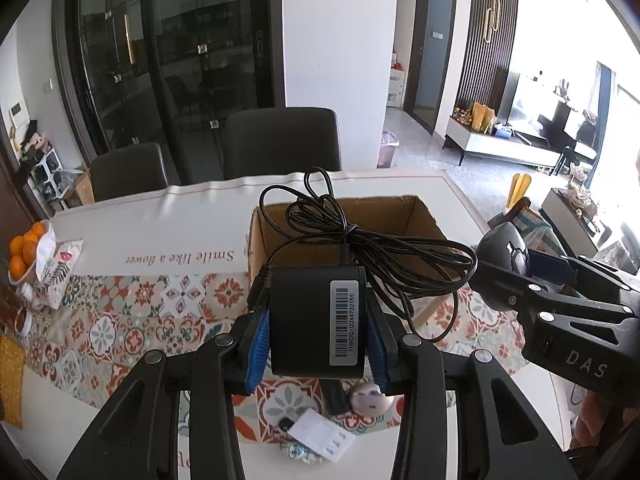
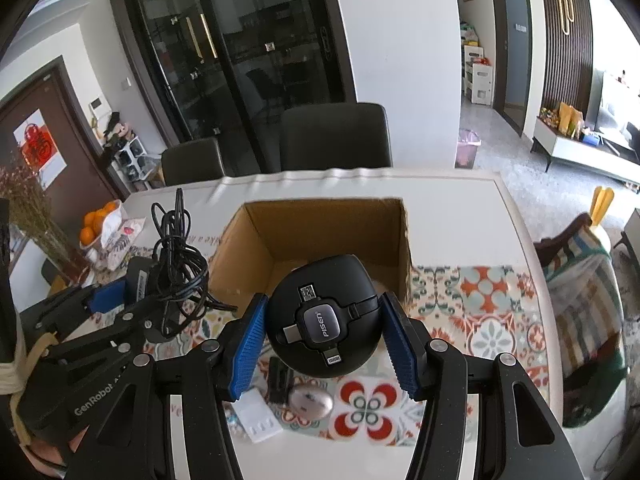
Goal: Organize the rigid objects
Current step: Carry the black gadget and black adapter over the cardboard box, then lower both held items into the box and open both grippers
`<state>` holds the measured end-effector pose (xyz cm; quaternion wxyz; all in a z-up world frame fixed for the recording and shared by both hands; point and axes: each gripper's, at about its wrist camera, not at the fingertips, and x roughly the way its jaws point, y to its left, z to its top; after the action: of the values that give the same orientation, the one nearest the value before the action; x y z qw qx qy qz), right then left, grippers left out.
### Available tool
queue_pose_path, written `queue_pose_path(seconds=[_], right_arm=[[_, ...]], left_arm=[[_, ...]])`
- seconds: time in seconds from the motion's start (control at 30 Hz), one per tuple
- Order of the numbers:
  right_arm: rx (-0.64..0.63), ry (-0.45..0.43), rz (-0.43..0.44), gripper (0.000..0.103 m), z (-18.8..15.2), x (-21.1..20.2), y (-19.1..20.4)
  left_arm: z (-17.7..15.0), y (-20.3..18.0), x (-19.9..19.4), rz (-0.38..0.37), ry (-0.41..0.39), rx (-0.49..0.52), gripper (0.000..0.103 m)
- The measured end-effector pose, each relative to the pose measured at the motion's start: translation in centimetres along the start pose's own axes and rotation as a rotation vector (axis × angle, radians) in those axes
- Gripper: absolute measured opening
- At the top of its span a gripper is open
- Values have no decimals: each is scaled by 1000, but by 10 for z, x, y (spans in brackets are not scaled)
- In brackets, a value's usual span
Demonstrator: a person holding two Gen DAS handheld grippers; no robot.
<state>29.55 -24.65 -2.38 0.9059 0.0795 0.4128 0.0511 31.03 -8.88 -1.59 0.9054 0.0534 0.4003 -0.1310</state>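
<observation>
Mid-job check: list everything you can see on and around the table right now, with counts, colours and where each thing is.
power adapter: 1, black, barcode label, held in left tool
cord: 1, black, tangled bundle on the adapter, over the box
round cable hub: 1, black, held in right tool above the box's near edge
cardboard box: 1, brown, open, mid-table
mouse: 1, pale, on the table under the tools
white plug block: 1, left of the mouse
oranges: several, far left
tablecloth: 1, patterned
chairs: 2, dark, behind the table
left tool: shut on adapter
right tool: shut on hub
</observation>
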Motion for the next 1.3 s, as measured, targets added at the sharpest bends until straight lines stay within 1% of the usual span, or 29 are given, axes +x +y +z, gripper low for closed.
queue_pose_path(seconds=[0.23, 0.43, 0.6, 0.87, 0.93, 1.0, 1.13, 1.2, 1.27, 1.3], right_arm=[[-6, 13, 2, 56, 25, 20, -2], [9, 46, -1, 56, 40, 40, -9], [14, 79, 9, 56, 47, 57, -12], [32, 114, -7, 56, 52, 75, -19], [36, 121, -10, 56, 52, 78, -21], [35, 124, -12, 56, 54, 81, -20], [33, 135, -17, 56, 55, 87, -19], [30, 139, -16, 56, 56, 90, -17], [26, 141, -10, 56, 56, 91, -14], [22, 142, -8, 56, 55, 92, -13]], left_arm=[[25, 3, 15, 18, 1, 10, 41], [37, 6, 36, 22, 27, 12, 41], [45, 5, 58, 21, 68, 21, 41], [51, 8, 90, 26, 130, 18, 41], [50, 9, 94, 25, 131, 22, 41], [50, 9, 96, 40, 119, 28, 42], [49, 16, 95, 80, 115, 23, 49], [47, 22, 93, 92, 111, 6, 55], [44, 29, 87, 109, 105, -16, 64], [43, 31, 84, 113, 102, -20, 65]])
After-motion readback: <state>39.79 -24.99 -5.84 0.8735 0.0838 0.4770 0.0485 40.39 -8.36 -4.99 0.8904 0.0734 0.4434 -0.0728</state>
